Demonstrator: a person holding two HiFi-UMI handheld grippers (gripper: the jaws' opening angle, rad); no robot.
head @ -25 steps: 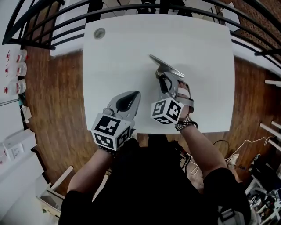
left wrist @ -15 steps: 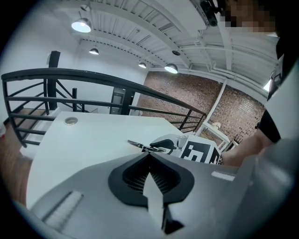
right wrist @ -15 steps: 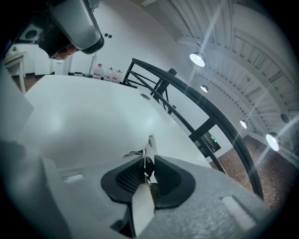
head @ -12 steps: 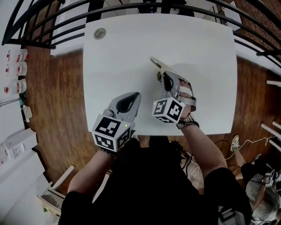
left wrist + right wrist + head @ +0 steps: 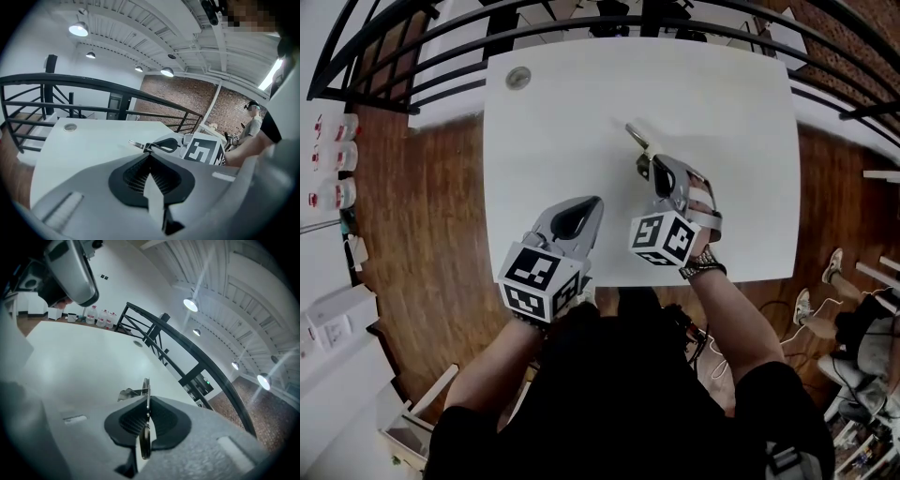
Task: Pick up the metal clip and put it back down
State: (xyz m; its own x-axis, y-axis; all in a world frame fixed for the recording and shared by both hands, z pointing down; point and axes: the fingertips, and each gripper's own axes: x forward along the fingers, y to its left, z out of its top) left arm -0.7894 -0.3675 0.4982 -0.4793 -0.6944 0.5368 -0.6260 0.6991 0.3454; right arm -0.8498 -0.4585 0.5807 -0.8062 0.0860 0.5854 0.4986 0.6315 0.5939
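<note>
Head view looks steeply down on a wooden floor (image 5: 431, 216), with a black railing (image 5: 412, 56) curving round the far side; on the floor stands the white table (image 5: 572, 122), bare over most of its top; the person leans over its near edge with a claw in each hand.

The left claw (image 5: 592, 201) hovers over the near part of the table, to the left of its partner; the left gripper view shows its jaws pressed together with nothing between them, so it takes no part in the job at this point.

The right claw (image 5: 644, 161) reaches toward the middle of the table; the right gripper view shows its jaws clamped flat on the metal clip (image 5: 146, 389); the clip stands edge-on between the pads, with one thin end poking out past the tips and a bent wing showing to the left; in the head view that free end points away from the person, either resting on the white top or just above it; I cannot tell which.

Smallest in sight is a round cap (image 5: 518, 78) set in the table's far left corner, well apart from everything else.

As for progress, I judge the grasp made and the lift at most barely begun; raising the clip clear, lowering it and letting go are all left to do.
</note>
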